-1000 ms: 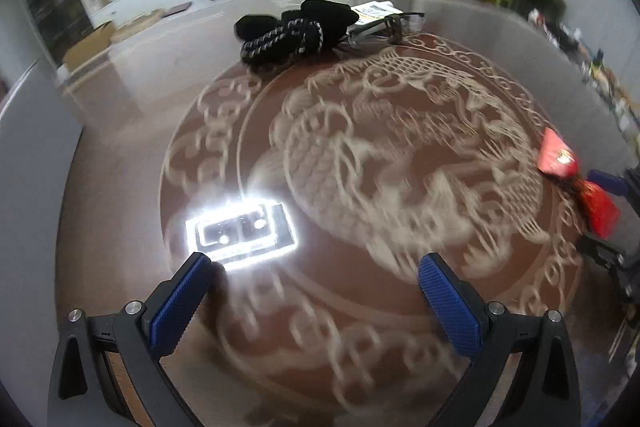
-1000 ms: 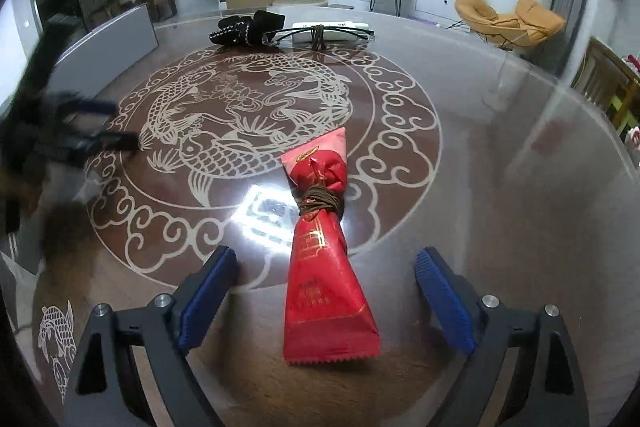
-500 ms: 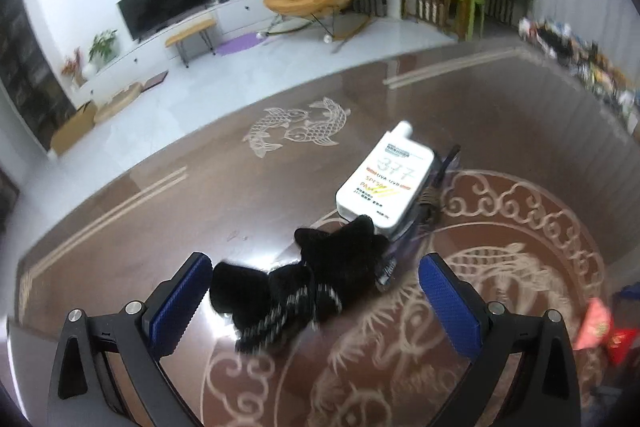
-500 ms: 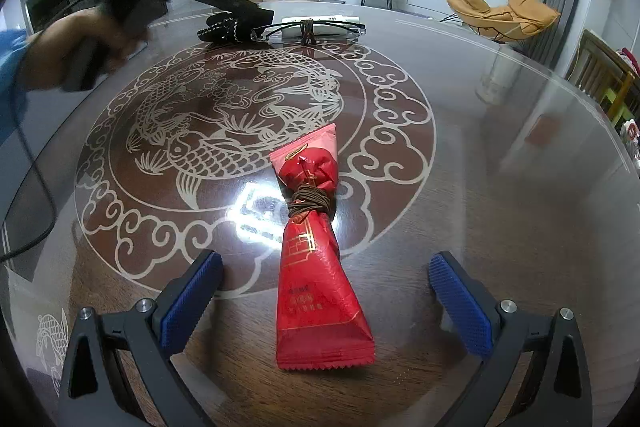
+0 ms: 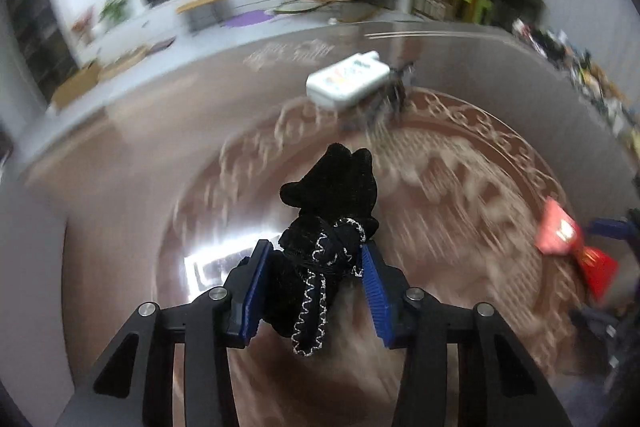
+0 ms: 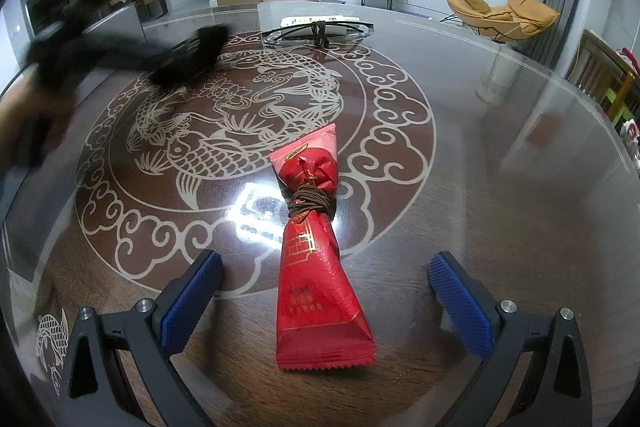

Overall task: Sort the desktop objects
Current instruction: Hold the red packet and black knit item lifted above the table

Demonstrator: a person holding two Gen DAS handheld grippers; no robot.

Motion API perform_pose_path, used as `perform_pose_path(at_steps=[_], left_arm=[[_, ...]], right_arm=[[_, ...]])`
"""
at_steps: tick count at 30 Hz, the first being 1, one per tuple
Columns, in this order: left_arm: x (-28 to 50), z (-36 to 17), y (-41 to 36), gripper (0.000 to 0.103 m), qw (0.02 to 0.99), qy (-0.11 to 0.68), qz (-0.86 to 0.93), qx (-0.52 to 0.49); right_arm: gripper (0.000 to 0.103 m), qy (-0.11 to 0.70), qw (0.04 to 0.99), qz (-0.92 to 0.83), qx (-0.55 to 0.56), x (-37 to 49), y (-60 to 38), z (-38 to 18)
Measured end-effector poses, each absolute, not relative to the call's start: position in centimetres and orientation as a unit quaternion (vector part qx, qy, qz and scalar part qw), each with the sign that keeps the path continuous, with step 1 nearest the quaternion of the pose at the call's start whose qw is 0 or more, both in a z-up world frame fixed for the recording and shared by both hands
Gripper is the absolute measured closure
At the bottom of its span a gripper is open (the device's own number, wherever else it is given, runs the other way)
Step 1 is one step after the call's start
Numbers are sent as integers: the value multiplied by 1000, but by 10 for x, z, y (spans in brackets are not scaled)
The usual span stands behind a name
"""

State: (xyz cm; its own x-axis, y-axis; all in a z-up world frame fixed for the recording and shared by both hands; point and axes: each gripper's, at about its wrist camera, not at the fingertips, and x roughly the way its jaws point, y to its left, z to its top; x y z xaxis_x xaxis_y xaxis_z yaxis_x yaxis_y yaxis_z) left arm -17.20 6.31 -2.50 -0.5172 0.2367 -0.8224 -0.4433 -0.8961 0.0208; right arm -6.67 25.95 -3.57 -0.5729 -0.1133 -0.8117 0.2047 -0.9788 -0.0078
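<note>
A black glove bundle [image 5: 332, 211] tied with black-and-white cord sits between the blue pads of my left gripper [image 5: 314, 247]. Its jaws are closing and the pads press on the bundle, which hangs above the table. In the right wrist view the same bundle [image 6: 188, 55] shows as a dark blur at the left. Two red snack packets [image 6: 316, 267] tied together with brown cord lie on the table between the wide open fingers of my right gripper [image 6: 324, 263], untouched. The packets [image 5: 572, 243] also show at the right of the left wrist view.
A white bottle [image 5: 346, 81] lies flat at the far side with glasses [image 6: 320, 29] tied by a cord just in front of it. The round glass-topped table [image 6: 500, 187] has a carp pattern. Chairs and a TV unit stand beyond it.
My left gripper swung to the black bundle at the far side, closed on it and lifted it back away from the bottle and glasses. The right gripper opened slightly, then held still.
</note>
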Motion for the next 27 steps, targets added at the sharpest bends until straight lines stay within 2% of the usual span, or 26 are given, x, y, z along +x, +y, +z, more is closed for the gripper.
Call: perform_pose_path(at_steps=[2, 4, 5, 6, 7, 12, 17, 27], left_arm=[[-132, -27, 49, 57, 173, 83, 871, -452], [-102, -29, 42, 48, 153, 73, 879, -446], [-92, -30, 42, 31, 152, 75, 881, -441], [-84, -33, 42, 5, 155, 82, 883, -436], [-83, -35, 42, 0, 152, 90, 883, -434], [-97, -51, 47, 0, 150, 125, 875, -443], [-102, -54, 37, 0, 157, 84, 873, -454], [-102, -55, 35, 0, 156, 82, 874, -453]], right_arm=[[0, 50, 90, -885, 453, -67, 259, -36], [0, 50, 90, -885, 453, -67, 260, -36], [0, 50, 90, -885, 453, -67, 259, -36], [0, 50, 90, -885, 453, -67, 259, -36], [0, 50, 90, -885, 453, -67, 259, -36], [0, 50, 90, -885, 453, -67, 260, -36], [0, 50, 90, -885, 453, -67, 259, -36], [0, 51, 88, -886, 453, -67, 259, -36]])
